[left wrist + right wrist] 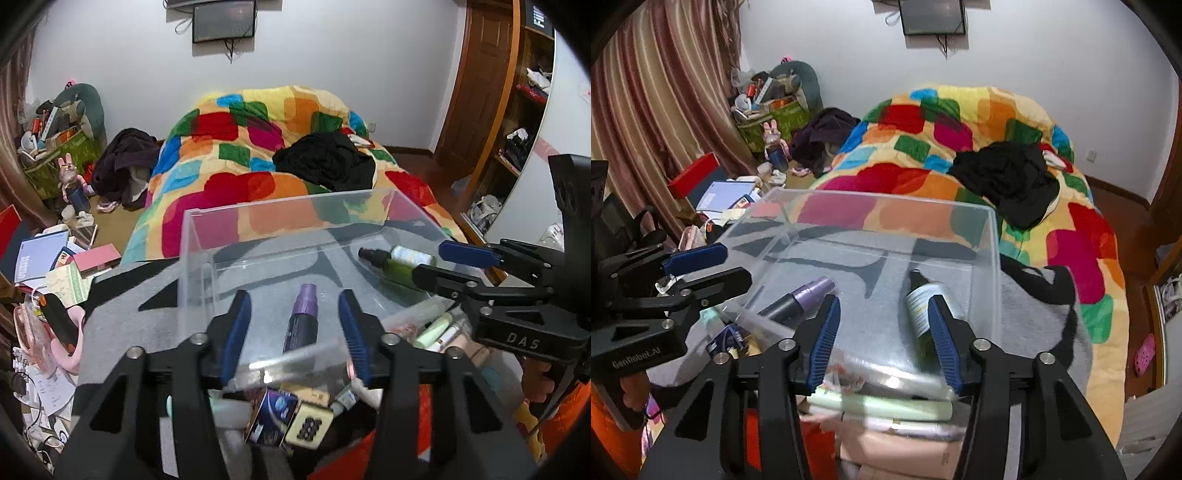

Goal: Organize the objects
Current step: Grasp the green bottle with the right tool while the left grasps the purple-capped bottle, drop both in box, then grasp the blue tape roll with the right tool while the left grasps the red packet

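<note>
Both claws, left (293, 328) and right (882, 338), gape empty over our clear plastic box (199, 240); we should withdraw slowly, leaving purple spray bottle (301, 321) and green bottle (921, 310) flat.

A see-through box (207, 240) is sitting on a grey cloth (122, 314) with black shapes on it. Inside it, a black bottle with a purple cap (301, 317) is lying next to a dark green bottle with a white label (923, 306). The finger pads (232, 339) on the black grippers are showing blue. A blanket (997, 122) is glowing with red, orange, yellow, green, blue and pink patches. Black clothes (325, 158) are lying on top of it. The curtain (653, 92) is hanging in pink and cream stripes. The wall (332, 48) is looking white.
</note>
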A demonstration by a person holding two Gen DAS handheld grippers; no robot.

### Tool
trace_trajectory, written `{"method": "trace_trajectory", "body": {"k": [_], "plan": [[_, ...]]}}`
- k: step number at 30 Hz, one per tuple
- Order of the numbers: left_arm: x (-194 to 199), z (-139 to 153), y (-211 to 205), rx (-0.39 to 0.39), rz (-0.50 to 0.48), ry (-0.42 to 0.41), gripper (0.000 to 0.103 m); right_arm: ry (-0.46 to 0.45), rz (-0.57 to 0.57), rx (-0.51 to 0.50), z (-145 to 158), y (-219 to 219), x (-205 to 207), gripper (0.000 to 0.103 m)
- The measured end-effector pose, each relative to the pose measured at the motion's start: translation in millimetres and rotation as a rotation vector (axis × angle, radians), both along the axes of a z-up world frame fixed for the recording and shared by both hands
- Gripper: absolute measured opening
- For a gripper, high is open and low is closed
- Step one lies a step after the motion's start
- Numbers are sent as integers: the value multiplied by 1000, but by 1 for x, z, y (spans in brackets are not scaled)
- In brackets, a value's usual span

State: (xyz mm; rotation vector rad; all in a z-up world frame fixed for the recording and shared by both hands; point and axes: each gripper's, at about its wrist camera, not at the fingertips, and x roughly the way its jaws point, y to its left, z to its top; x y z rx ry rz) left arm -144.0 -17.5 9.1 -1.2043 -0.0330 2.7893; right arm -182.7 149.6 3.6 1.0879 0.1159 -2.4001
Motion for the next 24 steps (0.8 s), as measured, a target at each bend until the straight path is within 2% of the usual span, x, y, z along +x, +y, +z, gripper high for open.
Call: {"method": "trace_trajectory", "body": {"k": [8, 15, 21, 24], "plan": [[42, -3, 6, 0, -46, 13, 73, 57, -6, -46, 14, 27, 37, 62], [67, -23, 31, 9, -118, -16, 77, 49, -27, -18, 1, 45, 64, 64], [71, -42, 60, 10, -211, -59, 79, -6, -24, 4, -25, 60, 87, 64], [67, -50, 73, -15, -254, -76, 79, -43, -23, 5, -37, 67, 96, 64]]}}
